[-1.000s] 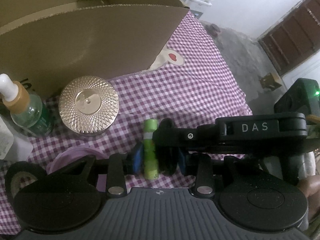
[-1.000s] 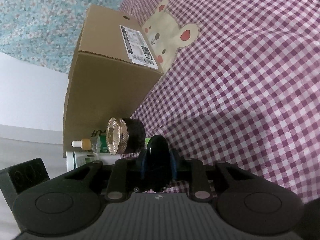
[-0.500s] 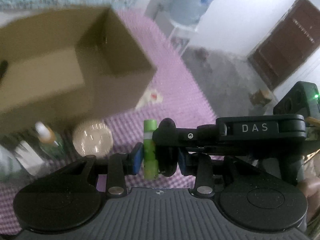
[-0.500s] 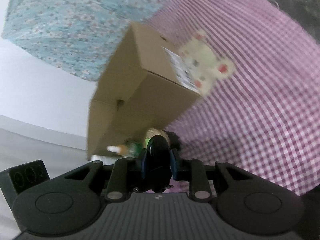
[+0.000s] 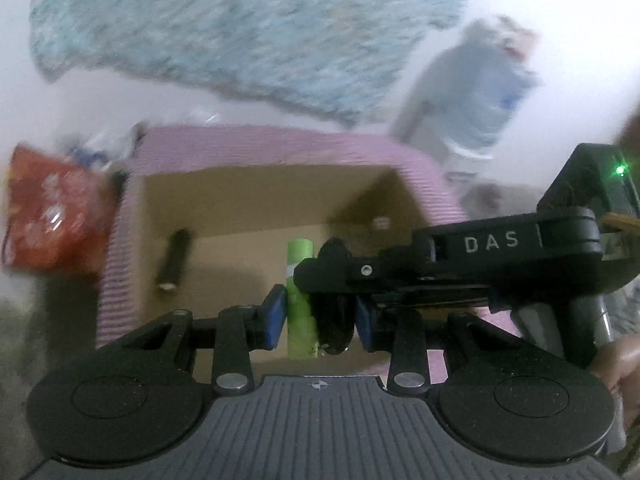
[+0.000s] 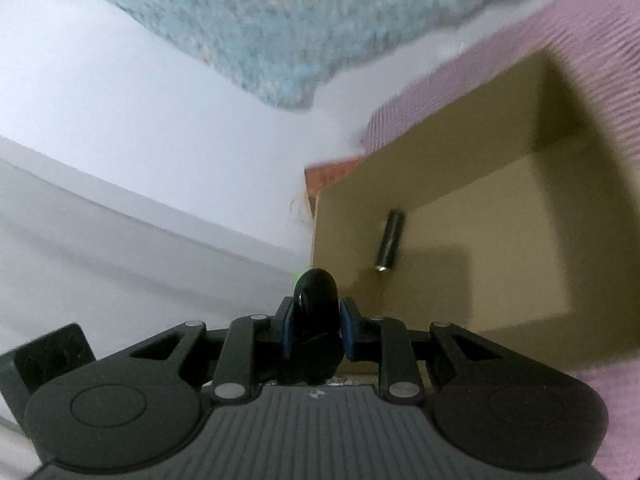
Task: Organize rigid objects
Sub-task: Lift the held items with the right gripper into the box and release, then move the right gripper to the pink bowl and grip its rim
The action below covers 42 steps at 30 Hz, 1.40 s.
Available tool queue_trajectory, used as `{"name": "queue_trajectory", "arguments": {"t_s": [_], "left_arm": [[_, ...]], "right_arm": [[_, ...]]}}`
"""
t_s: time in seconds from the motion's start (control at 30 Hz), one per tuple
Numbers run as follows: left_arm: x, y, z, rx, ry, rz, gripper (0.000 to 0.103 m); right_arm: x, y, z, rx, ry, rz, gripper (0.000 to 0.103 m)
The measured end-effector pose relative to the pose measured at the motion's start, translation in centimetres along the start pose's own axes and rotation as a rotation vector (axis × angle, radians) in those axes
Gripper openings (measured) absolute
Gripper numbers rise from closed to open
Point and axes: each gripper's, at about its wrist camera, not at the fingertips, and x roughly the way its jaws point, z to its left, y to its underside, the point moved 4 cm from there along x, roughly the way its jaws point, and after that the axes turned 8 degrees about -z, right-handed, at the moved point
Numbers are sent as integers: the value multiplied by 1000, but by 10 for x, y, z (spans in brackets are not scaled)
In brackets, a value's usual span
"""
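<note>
Left gripper [image 5: 320,316]: jaws nearly closed. Between the blue pads [image 5: 276,316] stand two things side by side: a slim light-green cylindrical tube [image 5: 299,304], upright, and the black rounded fingertip of the right gripper [image 5: 332,300], which reaches in from the right. The tube is against the left pad. Whether the right pad touches the black tip cannot be told.

Right gripper, own view [image 6: 316,332]: jaws drawn close around a black rounded object [image 6: 315,312] sitting between its blue pads. What this object is cannot be told from here; only a sliver of green shows behind its top.

Open brown cardboard box [image 5: 280,208]: directly ahead of and below both grippers, mouth up, interior in view from both cameras.

Box contents: one small dark cylindrical object with a pale end [image 5: 174,258], lying on the box floor near the left wall; same item in the right wrist view [image 6: 389,246].

Green tube position: held over the open box, above its floor, not in contact with it.

Surface: pink-and-white checked cloth [image 5: 120,240] around the box, blurred.

Surroundings: red patterned bag [image 5: 52,216] left of the box; pale blue flowered fabric [image 5: 240,28] on the white wall behind.

Person: part of a hand [image 5: 618,364] at the right gripper's handle, lower right edge.

Image quality: background motion-blurred in both views.
</note>
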Motion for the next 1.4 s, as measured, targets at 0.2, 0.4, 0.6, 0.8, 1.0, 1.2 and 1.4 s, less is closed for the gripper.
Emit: {"name": "queue_trajectory", "arguments": {"t_s": [0.2,0.4,0.6,0.8,1.0,1.2,1.4], "left_arm": [[47,5,45,-25,-133,133,34],[61,4,60,54,-213,190,35],[54,5,63,39,-214,193,37],[31,0,59,-11,-168,129,50],[-15,-5,51,-54,-122,28,59],[-76,8,31,-75,-61,-96,70],[-105,44,14,-65,-11,-147,88]], "right_arm": [[100,-13,-32,157,39,166,26],[148,-4,-57,255,76,251,28],[156,2,-64,274,137,264,48],[142,1,-56,244,161,231,64],[102,-7,-45,234,124,169,65],[18,4,-18,174,24,48,65],[-92,42,-17,87,12,-123,72]]}}
